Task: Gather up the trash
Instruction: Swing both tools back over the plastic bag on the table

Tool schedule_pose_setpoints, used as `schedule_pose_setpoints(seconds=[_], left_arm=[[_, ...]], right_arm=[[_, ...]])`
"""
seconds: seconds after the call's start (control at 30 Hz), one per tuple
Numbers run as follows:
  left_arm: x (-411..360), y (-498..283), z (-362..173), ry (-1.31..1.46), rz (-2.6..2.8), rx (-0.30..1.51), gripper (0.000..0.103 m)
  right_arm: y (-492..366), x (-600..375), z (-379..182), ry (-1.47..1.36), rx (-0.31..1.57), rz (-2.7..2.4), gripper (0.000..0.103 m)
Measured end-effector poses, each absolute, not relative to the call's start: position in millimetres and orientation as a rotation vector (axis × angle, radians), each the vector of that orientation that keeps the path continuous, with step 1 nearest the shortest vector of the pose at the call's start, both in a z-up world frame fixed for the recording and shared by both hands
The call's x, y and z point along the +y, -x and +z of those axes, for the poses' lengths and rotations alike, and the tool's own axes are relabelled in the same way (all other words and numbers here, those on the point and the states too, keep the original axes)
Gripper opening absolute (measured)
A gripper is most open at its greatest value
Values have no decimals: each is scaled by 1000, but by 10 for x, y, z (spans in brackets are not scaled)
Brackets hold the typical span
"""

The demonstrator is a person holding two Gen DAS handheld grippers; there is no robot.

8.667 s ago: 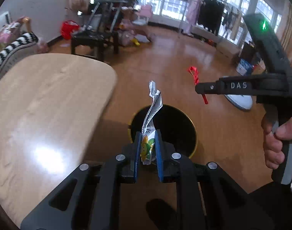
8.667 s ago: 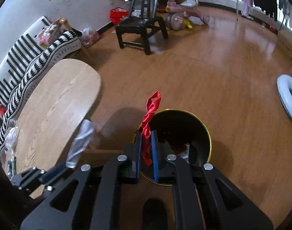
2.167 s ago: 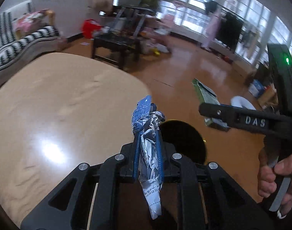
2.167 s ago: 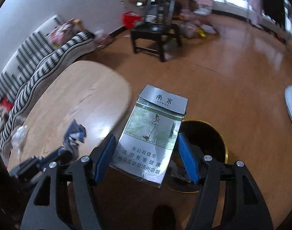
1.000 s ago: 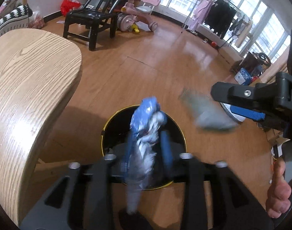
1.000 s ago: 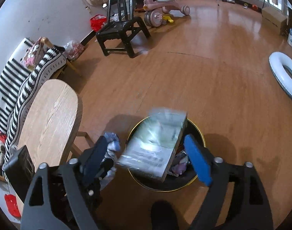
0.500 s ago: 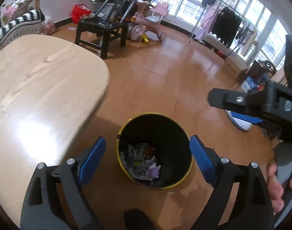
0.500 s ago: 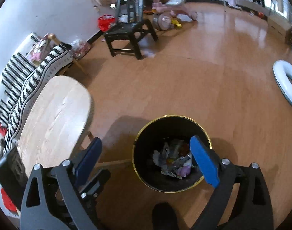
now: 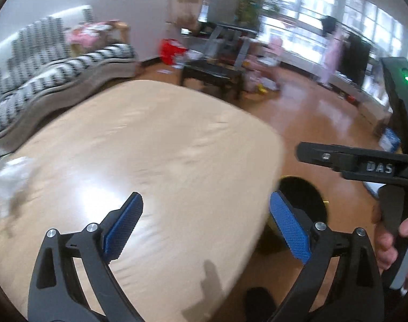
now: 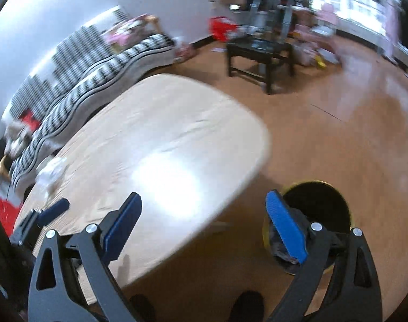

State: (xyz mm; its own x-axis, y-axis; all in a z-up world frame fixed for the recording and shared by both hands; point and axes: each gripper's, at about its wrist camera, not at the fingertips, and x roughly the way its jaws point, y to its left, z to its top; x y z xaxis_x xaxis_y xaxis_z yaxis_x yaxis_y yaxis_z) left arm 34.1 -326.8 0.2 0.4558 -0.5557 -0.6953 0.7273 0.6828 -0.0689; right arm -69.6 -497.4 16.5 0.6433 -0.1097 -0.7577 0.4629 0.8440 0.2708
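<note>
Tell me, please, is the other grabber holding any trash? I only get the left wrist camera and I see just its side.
Observer: No. The right wrist view shows the right gripper with its jaws wide apart and nothing between them.
Operator: Is there stuff in the bin? The table hides most of it from me.
Observer: Yes. The right wrist view looks into it, and some crumpled trash lies inside by the near wall.

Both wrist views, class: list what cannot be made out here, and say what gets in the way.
- Bin contents: right wrist view, a blue gripper pad and the dark interior hide them; left wrist view, the table edge covers part of the bin.
- White crumpled item on the table: motion blur, unidentifiable.
- Far room clutter: blurred in both views.
</note>
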Motion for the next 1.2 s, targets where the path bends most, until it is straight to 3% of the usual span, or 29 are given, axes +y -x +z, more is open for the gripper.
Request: schedule_pose_setpoints(seconds=[0.33, 0.6, 1.2], left_arm=[[-1507, -768, 80, -221, -532, 729, 93], [-572, -895, 31, -179, -388, 727, 93], [-204, -979, -183, -247, -310, 746, 93]], right_arm=[[3, -3639, 349, -301, 827, -111, 93], [-372, -2844, 297, -226, 850, 10, 93], [-708, -2219, 108, -159, 876, 107, 93]])
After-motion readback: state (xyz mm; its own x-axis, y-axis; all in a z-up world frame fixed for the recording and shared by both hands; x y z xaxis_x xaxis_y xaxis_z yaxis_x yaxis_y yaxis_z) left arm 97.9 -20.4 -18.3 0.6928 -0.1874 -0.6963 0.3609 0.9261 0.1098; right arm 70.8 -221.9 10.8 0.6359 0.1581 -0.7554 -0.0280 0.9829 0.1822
